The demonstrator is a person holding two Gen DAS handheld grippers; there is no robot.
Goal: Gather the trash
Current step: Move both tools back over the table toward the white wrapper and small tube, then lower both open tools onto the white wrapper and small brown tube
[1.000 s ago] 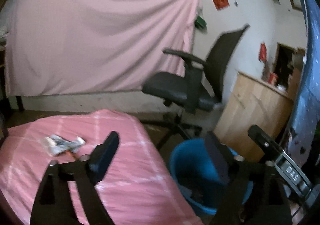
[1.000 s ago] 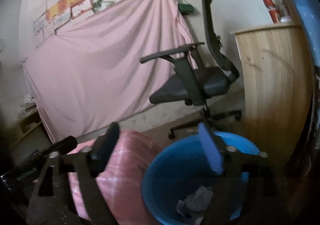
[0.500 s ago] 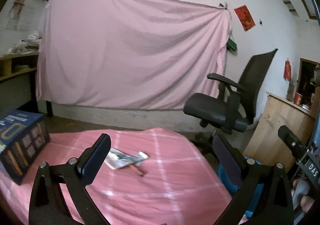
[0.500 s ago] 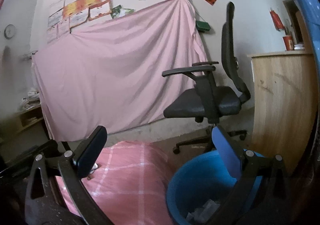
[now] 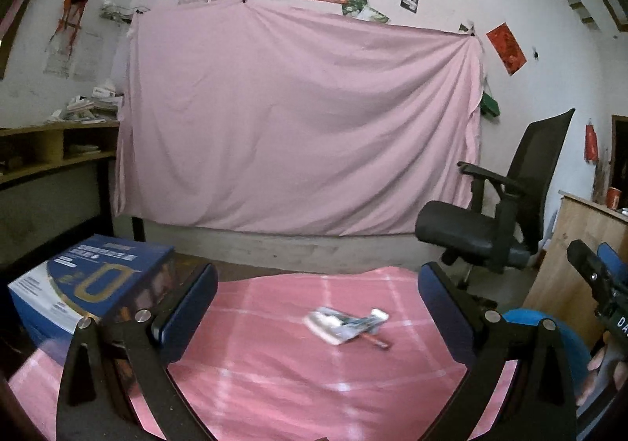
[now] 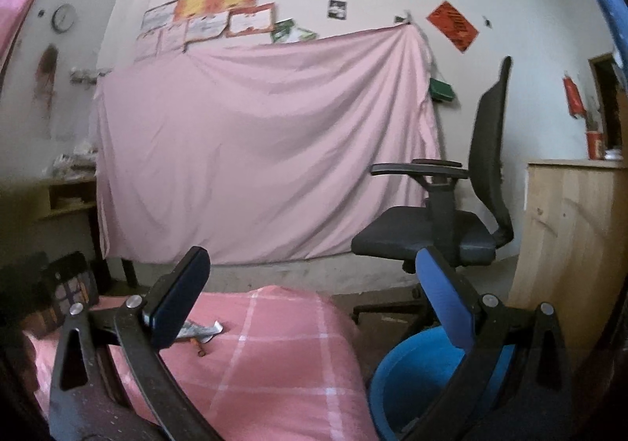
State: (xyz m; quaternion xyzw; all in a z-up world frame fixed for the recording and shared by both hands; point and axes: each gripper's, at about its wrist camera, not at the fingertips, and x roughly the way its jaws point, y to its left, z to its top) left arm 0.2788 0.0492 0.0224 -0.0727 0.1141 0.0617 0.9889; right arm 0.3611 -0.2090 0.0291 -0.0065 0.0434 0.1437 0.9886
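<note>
A crumpled white and blue wrapper (image 5: 345, 324) lies on the pink checked tablecloth (image 5: 274, 370), with a small orange scrap (image 5: 377, 341) beside it. My left gripper (image 5: 317, 313) is open and empty, above the table, with the wrapper between and beyond its fingers. The wrapper also shows in the right wrist view (image 6: 201, 330), partly hidden behind the left finger. My right gripper (image 6: 312, 297) is open and empty, over the table's right edge. A blue bucket (image 6: 416, 382) stands on the floor to the right of the table; its contents are hidden.
A blue printed box (image 5: 88, 284) stands on the table's left side. A black office chair (image 5: 498, 213) stands at the right, in front of a wooden cabinet (image 6: 573, 240). A pink sheet (image 5: 298, 127) hangs on the back wall. A wooden shelf (image 5: 51, 158) is at the left.
Both grippers have swung left and up from above the bucket towards the table. The wrapper now lies between the left gripper's fingers in view, and the blue box has come into view.
</note>
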